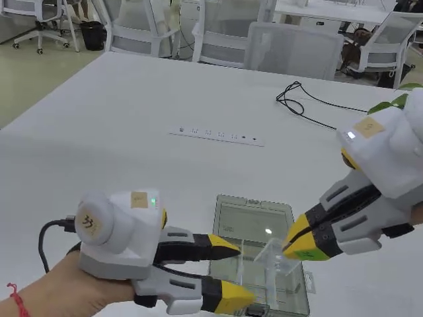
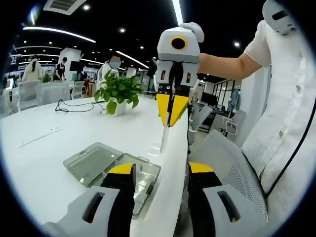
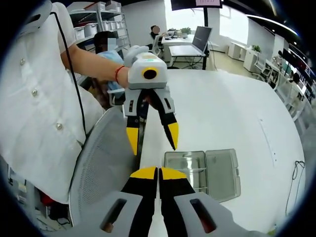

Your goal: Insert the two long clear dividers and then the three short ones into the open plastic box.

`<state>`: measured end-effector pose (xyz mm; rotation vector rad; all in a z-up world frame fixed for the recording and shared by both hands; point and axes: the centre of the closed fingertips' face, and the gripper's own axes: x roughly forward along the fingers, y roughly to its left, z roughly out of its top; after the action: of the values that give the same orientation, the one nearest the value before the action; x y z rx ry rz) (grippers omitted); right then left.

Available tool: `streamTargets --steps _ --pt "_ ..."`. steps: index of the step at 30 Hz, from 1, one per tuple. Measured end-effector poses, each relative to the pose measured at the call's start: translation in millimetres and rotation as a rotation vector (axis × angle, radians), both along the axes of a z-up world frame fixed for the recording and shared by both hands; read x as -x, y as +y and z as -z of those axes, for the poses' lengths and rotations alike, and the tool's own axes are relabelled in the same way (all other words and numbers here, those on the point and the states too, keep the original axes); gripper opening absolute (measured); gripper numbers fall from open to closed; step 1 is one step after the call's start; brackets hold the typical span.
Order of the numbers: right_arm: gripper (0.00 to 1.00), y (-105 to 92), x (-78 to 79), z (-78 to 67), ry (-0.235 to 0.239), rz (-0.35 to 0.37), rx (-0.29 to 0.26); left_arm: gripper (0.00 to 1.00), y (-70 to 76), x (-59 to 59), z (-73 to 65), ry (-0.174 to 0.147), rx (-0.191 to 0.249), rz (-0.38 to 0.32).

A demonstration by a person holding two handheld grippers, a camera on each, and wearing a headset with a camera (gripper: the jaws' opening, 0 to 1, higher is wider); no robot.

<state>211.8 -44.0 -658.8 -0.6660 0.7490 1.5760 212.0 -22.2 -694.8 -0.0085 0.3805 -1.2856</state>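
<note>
While the white table (image 1: 132, 119) carries the open plastic box (image 1: 251, 214) near its front edge, the left gripper (image 1: 241, 272) waits beside it with jaws wide apart, and the right gripper (image 1: 294, 247) pinches a clear divider (image 1: 272, 255) over the box. I think this divider should stay upright, meet its wall slots, then go down slowly.

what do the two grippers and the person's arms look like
The left gripper and right gripper each have a rounded white housing with a tan sticker and small light, grey-and-black jaws and yellow tips. A black cable leaves the left one. The person wears a red wrist string and a white buttoned short-sleeved shirt.
</note>
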Motion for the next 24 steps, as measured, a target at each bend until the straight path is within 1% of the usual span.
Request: streamTargets --steps 1,3,4,7,9,11,14,17,19,23,24 --pt "0.03 1.1 -2.2 1.0 -0.004 0.006 0.0 0.45 3.1 -2.1 2.1 -0.002 -0.008 -0.011" --pt "0.03 3.7 -6.9 4.1 -0.011 0.014 0.002 0.5 7.6 -5.2 4.5 0.006 -0.015 -0.028" --pt "0.03 5.3 -10.2 6.2 -0.016 0.019 0.003 0.52 10.3 -7.4 5.2 0.003 -0.018 -0.039" --pt "0.03 9.4 -17.6 11.2 -0.019 0.03 0.004 0.6 17.0 -12.8 9.2 0.003 -0.039 -0.066" --pt "0.03 12.6 -21.8 16.1 -0.022 0.034 0.009 0.64 22.3 -16.3 13.9 -0.001 -0.061 -0.084" --pt "0.03 14.9 -28.1 24.1 -0.022 0.039 0.012 0.69 27.0 -18.8 17.7 0.004 -0.071 -0.093" --pt "0.03 18.3 -34.6 31.4 -0.027 0.052 0.017 0.74 32.4 -21.7 21.5 0.005 -0.085 -0.107" --pt "0.03 23.4 -42.8 41.8 -0.028 0.066 0.02 0.8 38.4 -25.6 27.2 0.006 -0.104 -0.125" --pt "0.03 26.1 -47.1 49.2 -0.036 0.068 0.027 0.84 40.7 -26.4 29.6 0.007 -0.106 -0.131" --pt "0.03 33.3 -55.6 61.2 -0.027 0.092 0.018 0.93 43.5 -26.6 36.0 0.017 -0.115 -0.135" --pt "0.03 34.8 -56.6 63.7 -0.026 0.093 0.017 0.94 44.7 -26.0 39.4 0.019 -0.125 -0.131"
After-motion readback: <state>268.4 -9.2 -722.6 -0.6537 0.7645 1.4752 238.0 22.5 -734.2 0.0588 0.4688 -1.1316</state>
